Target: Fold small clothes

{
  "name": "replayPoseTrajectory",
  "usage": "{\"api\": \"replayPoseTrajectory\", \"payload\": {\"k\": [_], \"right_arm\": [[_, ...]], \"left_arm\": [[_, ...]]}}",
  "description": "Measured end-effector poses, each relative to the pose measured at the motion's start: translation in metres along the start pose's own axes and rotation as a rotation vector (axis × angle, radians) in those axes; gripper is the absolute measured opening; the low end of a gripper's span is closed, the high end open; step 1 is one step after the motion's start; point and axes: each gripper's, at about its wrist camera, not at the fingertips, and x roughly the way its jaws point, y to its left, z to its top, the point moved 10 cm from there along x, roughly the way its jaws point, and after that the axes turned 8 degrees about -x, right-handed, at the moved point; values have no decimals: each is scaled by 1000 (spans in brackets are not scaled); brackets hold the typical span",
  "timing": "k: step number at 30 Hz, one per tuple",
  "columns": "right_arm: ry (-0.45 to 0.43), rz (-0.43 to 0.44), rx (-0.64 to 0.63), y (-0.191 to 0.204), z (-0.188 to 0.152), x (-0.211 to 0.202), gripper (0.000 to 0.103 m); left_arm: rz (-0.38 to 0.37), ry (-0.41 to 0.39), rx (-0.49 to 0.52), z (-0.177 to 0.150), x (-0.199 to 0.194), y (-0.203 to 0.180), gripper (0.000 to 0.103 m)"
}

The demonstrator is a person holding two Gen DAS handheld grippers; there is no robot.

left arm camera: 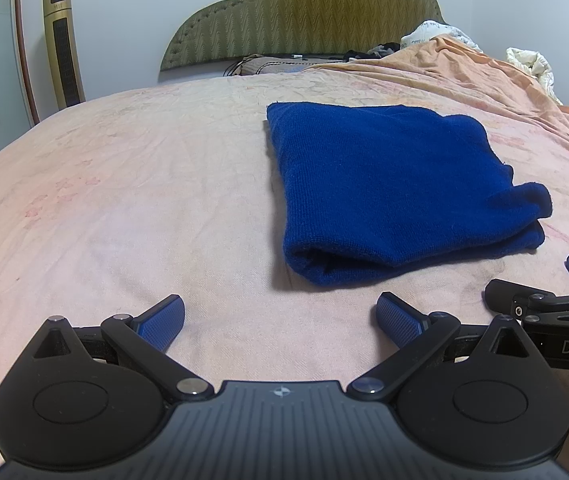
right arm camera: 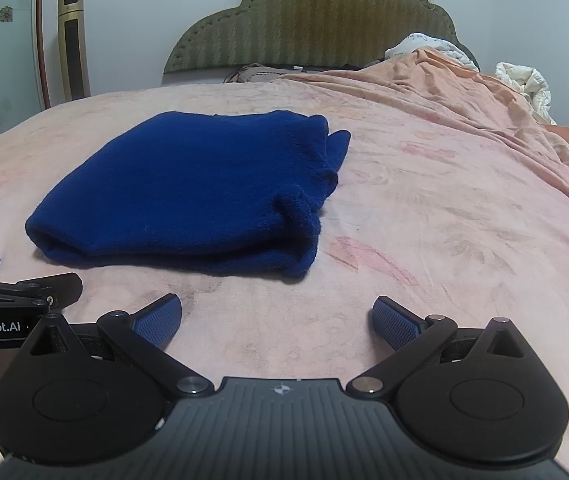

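Note:
A dark blue knitted garment [left arm camera: 392,188] lies folded in a flat bundle on the pink bedsheet [left arm camera: 124,200]; it also shows in the right wrist view [right arm camera: 192,196]. My left gripper [left arm camera: 280,320] is open and empty, just short of the garment's near edge. My right gripper [right arm camera: 276,320] is open and empty, near the garment's near right corner. Each gripper shows at the side of the other's view: the right one [left arm camera: 544,292], the left one [right arm camera: 8,280].
A rumpled orange blanket [left arm camera: 484,76] and white bedding [left arm camera: 532,64] lie at the far right. A green padded headboard [left arm camera: 308,12] stands at the back. A gold tower fan [left arm camera: 62,48] stands by the left wall.

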Motion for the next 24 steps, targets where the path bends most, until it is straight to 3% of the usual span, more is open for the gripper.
{"api": "replayPoseTrajectory", "payload": {"k": [13, 20, 24], "right_arm": [[2, -18, 0, -2, 0, -2, 103], [-10, 15, 62, -8, 7, -19, 103], [-32, -2, 34, -8, 15, -31, 103]], "left_arm": [[12, 16, 15, 2, -8, 0, 103], [21, -20, 61, 12, -24, -6, 103], [9, -3, 53, 13, -28, -7, 103]]}}
